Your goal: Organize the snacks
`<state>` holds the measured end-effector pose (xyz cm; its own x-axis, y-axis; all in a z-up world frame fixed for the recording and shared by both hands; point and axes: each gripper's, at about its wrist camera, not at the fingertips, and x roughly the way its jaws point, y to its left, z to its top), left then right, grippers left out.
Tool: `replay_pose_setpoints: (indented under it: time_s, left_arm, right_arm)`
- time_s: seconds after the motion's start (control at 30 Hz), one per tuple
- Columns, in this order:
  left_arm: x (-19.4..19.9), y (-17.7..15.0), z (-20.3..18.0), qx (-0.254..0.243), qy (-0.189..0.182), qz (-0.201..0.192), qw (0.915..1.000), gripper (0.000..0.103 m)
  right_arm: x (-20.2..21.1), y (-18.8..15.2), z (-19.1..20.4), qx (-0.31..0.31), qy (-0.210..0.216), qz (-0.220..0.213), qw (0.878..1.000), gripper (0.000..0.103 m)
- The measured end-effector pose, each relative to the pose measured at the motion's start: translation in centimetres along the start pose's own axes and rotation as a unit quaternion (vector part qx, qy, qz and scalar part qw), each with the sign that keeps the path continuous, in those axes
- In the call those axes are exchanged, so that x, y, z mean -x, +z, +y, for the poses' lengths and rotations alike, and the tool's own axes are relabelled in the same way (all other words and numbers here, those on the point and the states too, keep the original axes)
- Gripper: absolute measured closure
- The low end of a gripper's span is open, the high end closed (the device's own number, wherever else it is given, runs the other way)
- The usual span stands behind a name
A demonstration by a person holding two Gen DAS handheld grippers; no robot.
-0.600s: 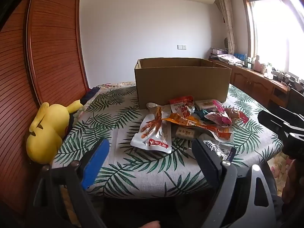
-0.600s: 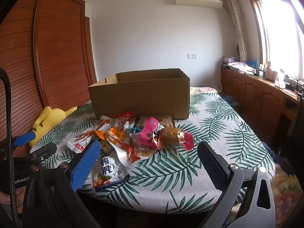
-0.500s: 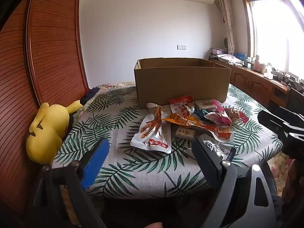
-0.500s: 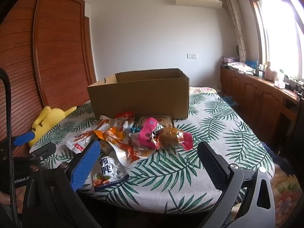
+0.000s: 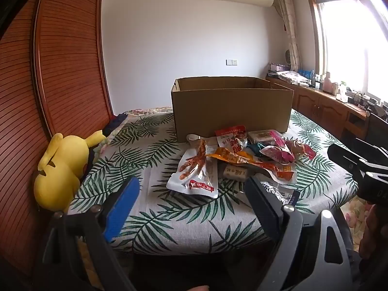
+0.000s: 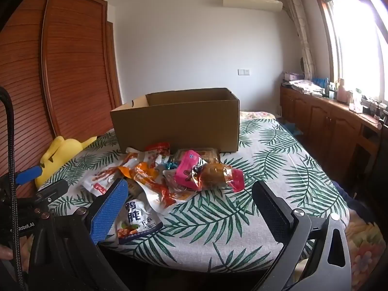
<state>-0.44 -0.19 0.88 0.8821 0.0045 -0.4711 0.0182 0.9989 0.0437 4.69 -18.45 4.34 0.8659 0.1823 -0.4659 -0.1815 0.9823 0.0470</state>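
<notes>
Only the right tongs (image 6: 189, 203) have crept slightly toward the snack pile (image 6: 169, 177); nothing else differs.

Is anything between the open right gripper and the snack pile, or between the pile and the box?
Nothing visible. The right gripper hangs open just short of the snack pile, bare tablecloth between. The open box stands directly behind the pile.

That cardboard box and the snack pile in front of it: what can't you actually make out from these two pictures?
- Inside of the cardboard box: both views look from too low; its front wall hides any contents.
- Packets low in the snack pile: covered by those on top.
- White packet, left view: partly behind the left gripper's finger.
- Packet lettering: mostly too small.
- Yellow plush toy, right view: cut by the bed edge.
</notes>
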Motion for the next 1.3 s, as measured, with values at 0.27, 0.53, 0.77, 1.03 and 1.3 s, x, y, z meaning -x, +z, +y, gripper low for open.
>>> replay_pose_setpoints:
  time_s: [0.27, 0.53, 0.77, 1.03, 1.3]
  left_arm:
    - [-0.12, -0.02, 0.24, 0.001, 0.0, -0.002, 1.0, 0.014]
    - [-0.03, 0.0, 0.22, 0.002, 0.001, -0.004, 1.0, 0.014]
    - [0.03, 0.02, 0.26, 0.002, 0.001, -0.005, 1.0, 0.014]
    - [0.31, 0.16, 0.32, 0.003, 0.002, -0.009, 1.0, 0.014]
    - [0.46, 0.24, 0.29, 0.003, 0.003, -0.01, 0.9999, 0.014]
  right_arm:
    - [0.07, -0.03, 0.03, 0.001, -0.002, 0.002, 1.0, 0.0]
    - [0.06, -0.17, 0.01, 0.002, -0.007, 0.001, 1.0, 0.0]
    - [0.08, -0.36, -0.09, 0.001, -0.007, 0.001, 1.0, 0.0]
    - [0.15, -0.43, -0.16, 0.001, -0.008, 0.0, 1.0, 0.0]
    - [0.25, -0.39, -0.15, 0.001, -0.009, -0.002, 1.0, 0.0]
